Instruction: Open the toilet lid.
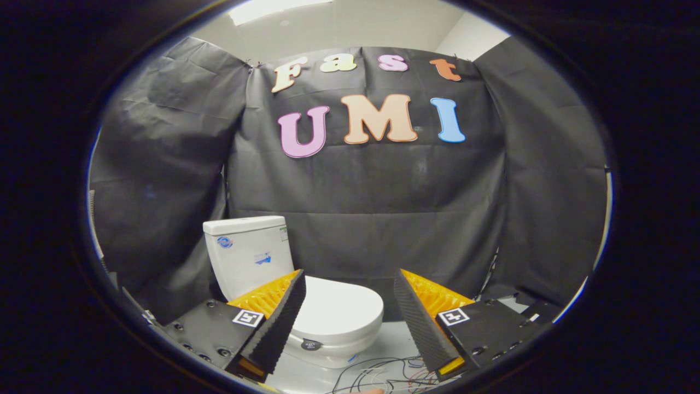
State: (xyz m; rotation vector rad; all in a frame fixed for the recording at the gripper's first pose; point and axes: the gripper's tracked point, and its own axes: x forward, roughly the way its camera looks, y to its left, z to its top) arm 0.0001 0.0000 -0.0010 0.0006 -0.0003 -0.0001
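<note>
One glossy white oval toilet lid (340,313) lies shut and flat, ahead and left of the wide, empty claw (348,283), its front rim nearest, its hinge far by the white cistern (247,254)

A: So the toilet (306,295) looked like glossy white ceramic, the lid (342,309) smooth with a soft shine, same for the tank (249,254).

B: Yep, and the wall (372,208) behind it was matt black cloth, pretty creased and wrinkly.

A: The gripper (350,306) was spread wide, nothing between its fingers (281,323). Their inner pads looked like ribbed, grippy rubber or foam, dull finish.

B: Floor (383,342) was pale and smooth, with thin plastic-coated wires (383,369) lying on it.
</note>
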